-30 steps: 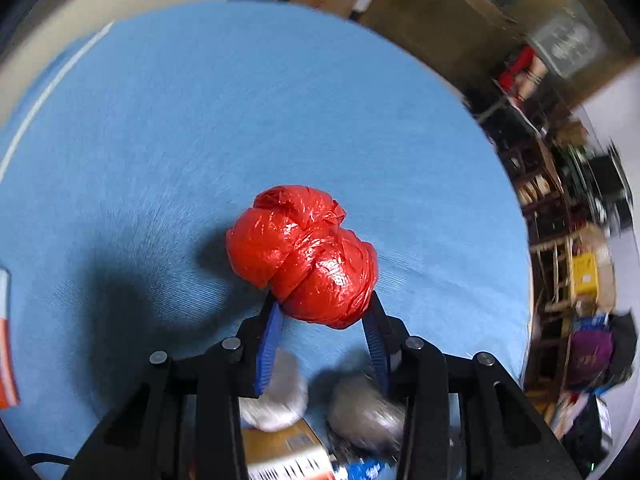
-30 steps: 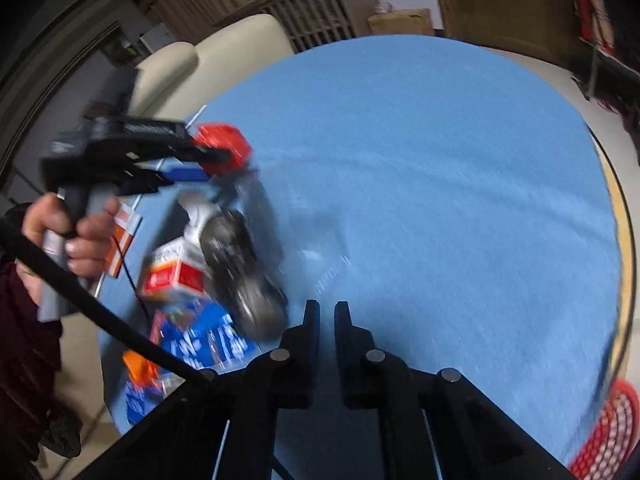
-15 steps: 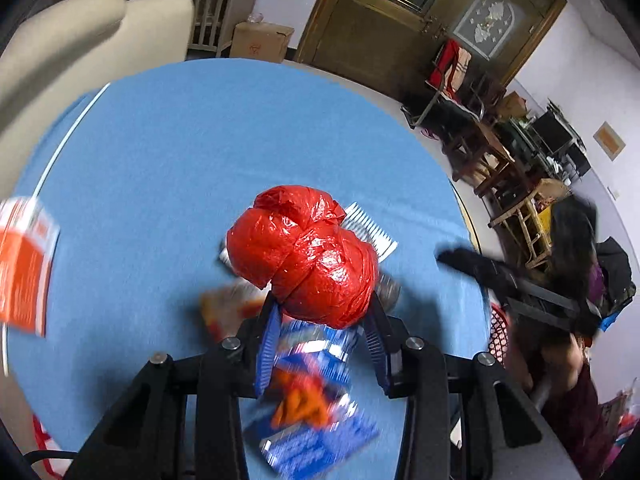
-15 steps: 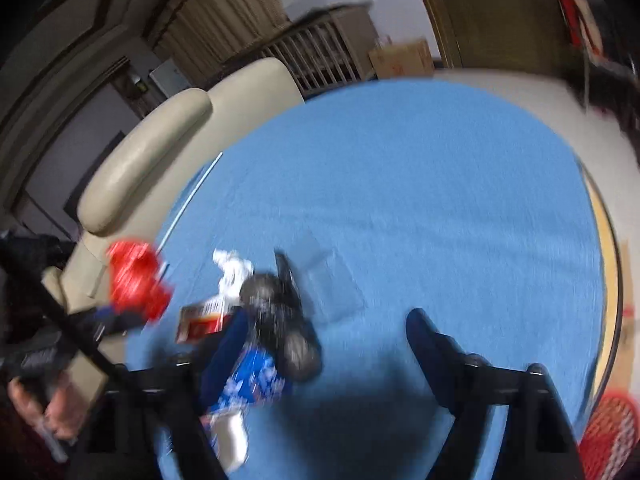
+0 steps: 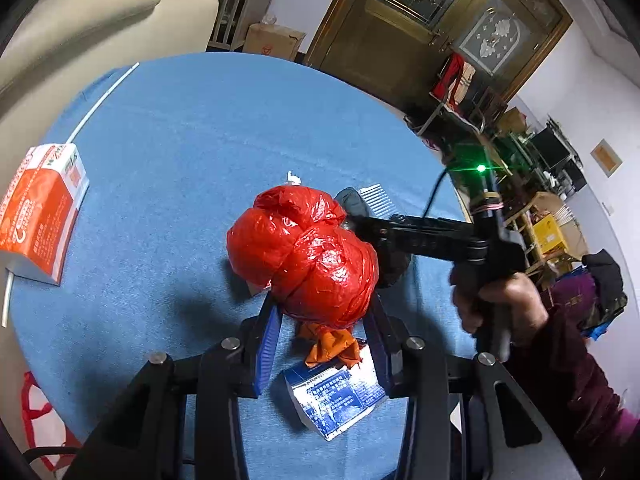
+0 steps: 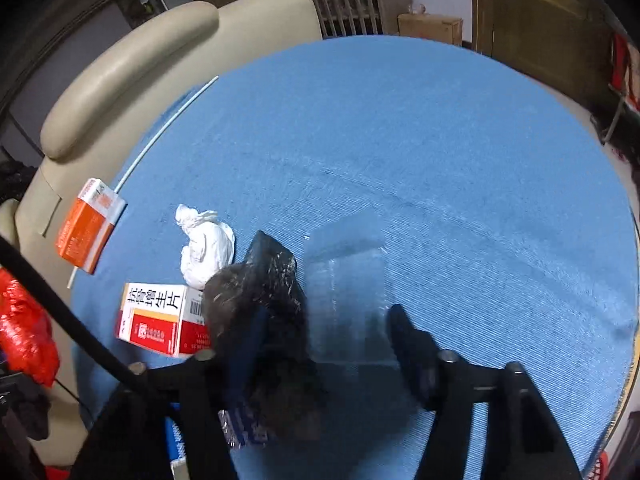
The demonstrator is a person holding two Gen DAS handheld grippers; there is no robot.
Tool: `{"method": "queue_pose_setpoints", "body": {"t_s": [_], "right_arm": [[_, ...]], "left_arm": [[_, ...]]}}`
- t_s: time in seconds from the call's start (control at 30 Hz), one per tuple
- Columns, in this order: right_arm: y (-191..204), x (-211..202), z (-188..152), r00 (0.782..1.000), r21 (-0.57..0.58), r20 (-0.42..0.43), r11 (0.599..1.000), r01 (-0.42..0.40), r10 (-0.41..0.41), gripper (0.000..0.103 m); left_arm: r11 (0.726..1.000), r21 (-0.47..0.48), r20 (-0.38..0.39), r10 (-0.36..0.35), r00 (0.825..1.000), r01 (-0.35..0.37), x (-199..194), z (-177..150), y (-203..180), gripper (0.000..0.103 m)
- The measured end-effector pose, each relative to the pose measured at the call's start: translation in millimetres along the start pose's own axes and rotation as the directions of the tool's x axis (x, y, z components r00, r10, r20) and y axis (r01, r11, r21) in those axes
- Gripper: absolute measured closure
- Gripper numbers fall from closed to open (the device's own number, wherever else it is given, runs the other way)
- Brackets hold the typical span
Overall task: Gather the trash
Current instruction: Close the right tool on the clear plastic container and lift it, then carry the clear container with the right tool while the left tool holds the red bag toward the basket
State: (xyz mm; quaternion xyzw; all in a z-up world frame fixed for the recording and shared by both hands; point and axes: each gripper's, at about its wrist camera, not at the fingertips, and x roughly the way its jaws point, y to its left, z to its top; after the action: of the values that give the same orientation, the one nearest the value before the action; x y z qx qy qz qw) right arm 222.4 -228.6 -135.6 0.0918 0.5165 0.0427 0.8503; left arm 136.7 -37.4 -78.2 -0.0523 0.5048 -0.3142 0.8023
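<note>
- Left gripper (image 5: 322, 316) is clamped on the red plastic bag bundle (image 5: 304, 256), same grip as in the earlier left wrist frames; the bundle is held clear above the blue tablecloth (image 5: 192, 152), its shadow on the cloth below.
- Changed: the right gripper (image 6: 328, 344), pressed together a second ago, now stands with its jaws wide apart, lowered over the litter pile.
- The black crumpled bag (image 6: 260, 304) sits against the right gripper's left finger; the clear plastic sheet (image 6: 348, 276) lies between the two fingers. I cannot tell which of the two is the target.
- Left wrist view has swung: the right gripper and the hand (image 5: 496, 304) holding it now enter from the right, close behind the red bundle.
- Remaining on the cloth: white crumpled tissue (image 6: 206, 244), red-and-white medicine box (image 6: 164, 324), orange box (image 6: 88, 224) near the table edge, blue printed wrapper (image 5: 336, 396) and an orange scrap (image 5: 332, 344) beneath the left gripper.
- Judgement: one piece collected and in hand; right side is set up for a second pick, not yet closed. Most of the pile is still uncollected.
- Risk: the black bag is loose film, may slip or drag the clear sheet along when the jaws close.
</note>
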Motion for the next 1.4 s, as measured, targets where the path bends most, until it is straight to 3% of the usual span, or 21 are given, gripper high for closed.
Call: {"method": "queue_pose_setpoints", "body": {"t_s": [0.07, 0.1, 0.13, 0.17, 0.2, 0.4, 0.57, 0.87, 0.93, 1.03, 1.1, 1.17, 1.2, 1.23, 1.27, 1.4], "right_arm": [[3.4, 2.3, 0.9, 1.000, -0.002, 0.000, 1.000, 0.011, -0.011, 0.036], [3.3, 5.0, 0.9, 1.000, 0.002, -0.004, 1.000, 0.019, -0.019, 0.042], [0.3, 5.2, 0.7, 1.000, 0.022, -0.005, 1.000, 0.021, -0.021, 0.069], [0.8, 9.7, 1.3, 0.999, 0.035, 0.000, 0.999, 0.034, -0.034, 0.070], [-5.2, 10.7, -0.6, 0.999, 0.068, -0.019, 0.997, 0.039, -0.038, 0.080], [-29.0, -7.4, -28.7, 0.999, 0.197, 0.015, 0.980, 0.028, -0.031, 0.080], [-52.8, -47.0, -74.3, 0.997, 0.300, 0.079, 0.954, -0.015, -0.009, 0.080], [-53.6, -94.1, -159.4, 0.986, 0.359, 0.090, 0.919, -0.165, 0.142, 0.080], [-57.4, -91.8, -176.4, 0.983, 0.384, 0.086, 0.905, -0.182, 0.161, 0.080], [-65.9, -89.1, -196.1, 0.980, 0.426, 0.014, 0.886, -0.185, 0.197, 0.076], [-74.2, -92.4, -199.6, 0.974, 0.462, 0.041, 0.860, -0.216, 0.222, 0.074], [-85.3, -101.6, -198.9, 0.982, 0.488, 0.063, 0.853, -0.184, 0.175, 0.059], [-89.6, -105.5, -198.3, 0.988, 0.497, 0.070, 0.854, -0.154, 0.137, 0.039], [-94.4, -112.4, -198.7, 0.992, 0.506, 0.088, 0.853, -0.125, 0.093, 0.035], [-98.4, -117.1, -197.5, 0.991, 0.514, 0.114, 0.850, -0.117, 0.068, 0.035], [-97.5, -144.2, -197.5, 0.970, 0.514, 0.225, 0.835, -0.197, 0.091, 0.035]], "left_arm": [[1.000, -0.009, -0.002, -0.008, 1.000, 0.008, 0.3, -2.8, 1.2, 0.060], [1.000, -0.013, -0.003, -0.012, 1.000, 0.012, 0.1, -4.8, 1.9, 0.060], [1.000, -0.017, -0.004, -0.016, 1.000, 0.016, -0.8, -6.1, 2.5, 0.060], [1.000, -0.019, -0.005, -0.020, 1.000, 0.020, -0.7, -7.0, 1.8, 0.060], [1.000, -0.020, -0.003, -0.023, 1.000, 0.022, -2.2, -8.7, 1.2, 0.060], [0.999, -0.001, 0.010, -0.043, 0.999, 0.043, -9.0, -14.7, -9.7, 0.060], [0.998, 0.041, 0.015, -0.052, 0.999, 0.051, -15.4, -20.7, -28.2, 0.060], [0.991, 0.109, -0.001, -0.072, 0.997, 0.072, -16.2, -38.8, -68.4, 0.060], [0.991, 0.117, -0.008, -0.069, 0.998, 0.069, -14.9, -44.3, -73.5, 0.060], [0.990, 0.122, -0.018, -0.067, 0.998, 0.068, -13.8, -52.0, -79.3, 0.060], [0.990, 0.127, -0.019, -0.062, 0.998, 0.064, -15.2, -58.2, -81.8, 0.060], [0.990, 0.128, -0.014, -0.062, 0.998, 0.063, -18.7, -63.9, -83.1, 0.060], [0.990, 0.129, -0.011, -0.062, 0.998, 0.063, -20.1, -66.3, -84.0, 0.060], [0.989, 0.132, -0.007, -0.061, 0.998, 0.061, -22.0, -68.4, -84.3, 0.060], [0.989, 0.135, -0.001, -0.057, 0.998, 0.057, -24.7, -69.0, -84.1, 0.060], [0.991, 0.122, 0.006, -0.049, 0.999, 0.048, -29.6, -69.3, -78.6, 0.060]]}}
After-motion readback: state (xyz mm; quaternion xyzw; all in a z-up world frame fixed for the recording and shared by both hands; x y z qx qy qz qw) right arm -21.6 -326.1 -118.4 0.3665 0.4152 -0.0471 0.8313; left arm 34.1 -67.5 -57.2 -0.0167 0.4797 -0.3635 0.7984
